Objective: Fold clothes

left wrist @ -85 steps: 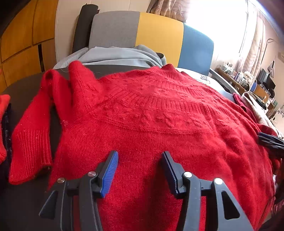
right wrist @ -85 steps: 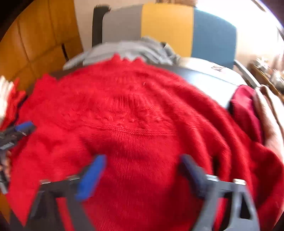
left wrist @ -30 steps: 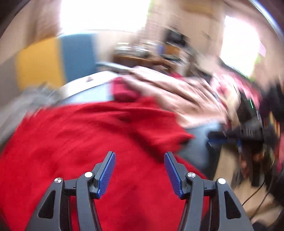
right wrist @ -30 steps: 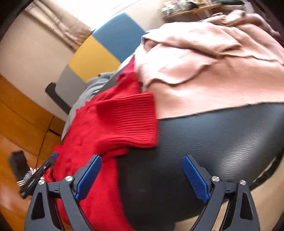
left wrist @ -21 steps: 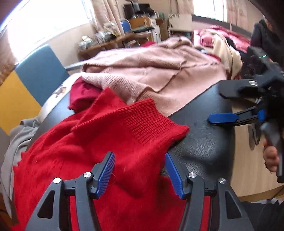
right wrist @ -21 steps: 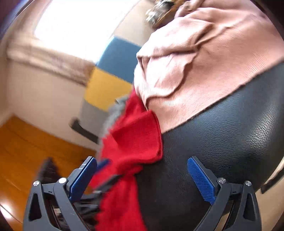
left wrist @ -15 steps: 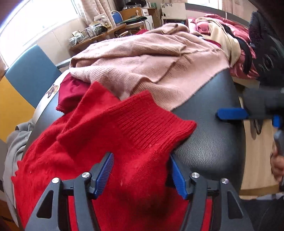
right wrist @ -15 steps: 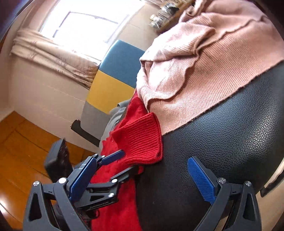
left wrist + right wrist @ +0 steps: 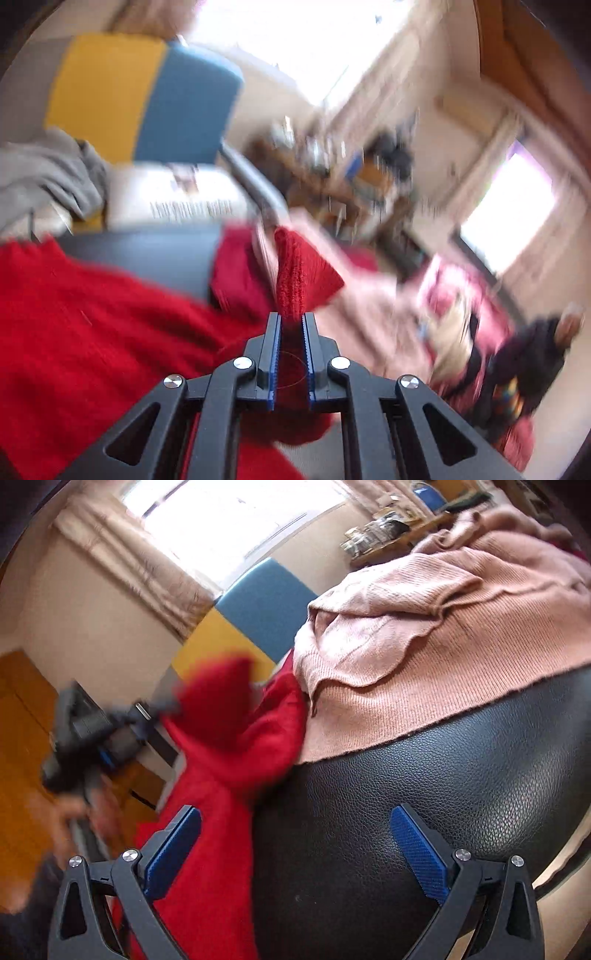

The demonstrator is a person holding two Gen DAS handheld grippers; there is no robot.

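The red sweater (image 9: 92, 314) is a fuzzy knit filling the lower left of the left wrist view, spread on the black tabletop (image 9: 147, 254). Its ribbed cuff (image 9: 295, 280) stands up at centre frame, pinched at its lower end. In the right wrist view the sleeve (image 9: 229, 738) rises at centre left, lifted off the tabletop, its upper end blurred.
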